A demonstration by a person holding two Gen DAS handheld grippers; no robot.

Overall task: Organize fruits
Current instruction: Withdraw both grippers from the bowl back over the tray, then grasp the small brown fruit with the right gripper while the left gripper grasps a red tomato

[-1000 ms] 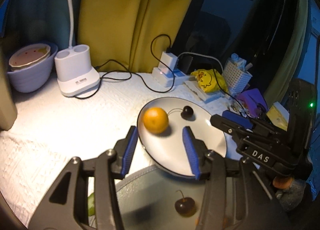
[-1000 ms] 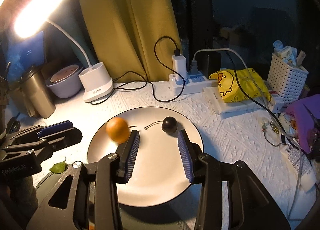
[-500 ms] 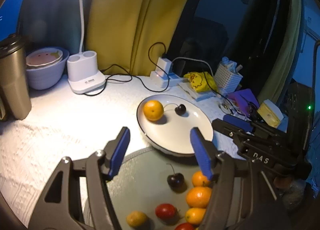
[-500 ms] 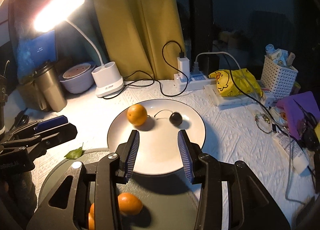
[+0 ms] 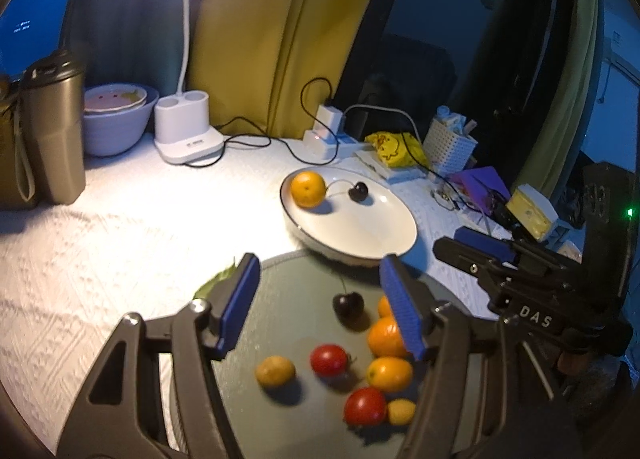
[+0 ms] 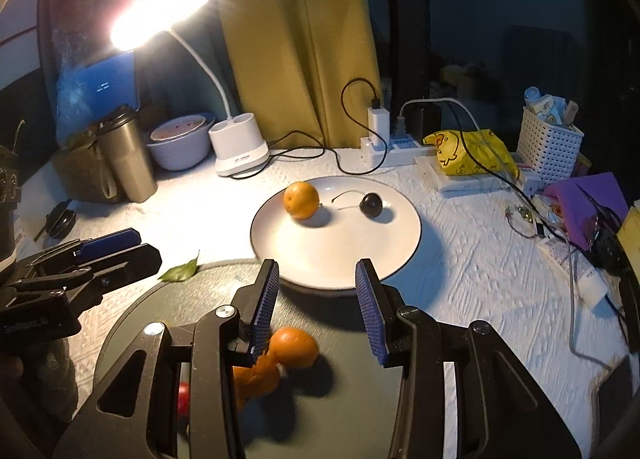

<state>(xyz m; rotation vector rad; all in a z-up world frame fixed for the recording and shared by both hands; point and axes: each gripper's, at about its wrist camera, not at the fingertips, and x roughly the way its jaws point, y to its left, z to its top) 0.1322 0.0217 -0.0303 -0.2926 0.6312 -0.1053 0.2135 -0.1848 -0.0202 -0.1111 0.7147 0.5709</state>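
Note:
A white plate (image 5: 372,231) (image 6: 340,251) holds an orange (image 5: 307,189) (image 6: 301,199) and a dark cherry (image 5: 358,191) (image 6: 370,203). In front of it lies a dark round tray (image 5: 288,299) (image 6: 180,299) with several fruits: a cherry (image 5: 348,305), oranges (image 5: 386,337) (image 6: 294,347), red tomatoes (image 5: 329,359) and a yellowish fruit (image 5: 275,370). My left gripper (image 5: 318,299) (image 6: 108,247) hovers open over the tray, holding nothing. My right gripper (image 6: 318,299) (image 5: 500,255) is open and empty above the tray's far edge, short of the plate.
A green leaf (image 6: 180,271) lies by the tray's left rim. At the back stand a lamp base (image 5: 186,131), a metal tumbler (image 5: 52,131), a bowl (image 5: 116,119), a power strip (image 6: 396,147) with cables and a white basket (image 6: 548,143). Clutter crowds the right side.
Both grippers have drawn back from the plate toward the tray, whose fruits came into view. The left jaws have widened. The orange stays on the plate.

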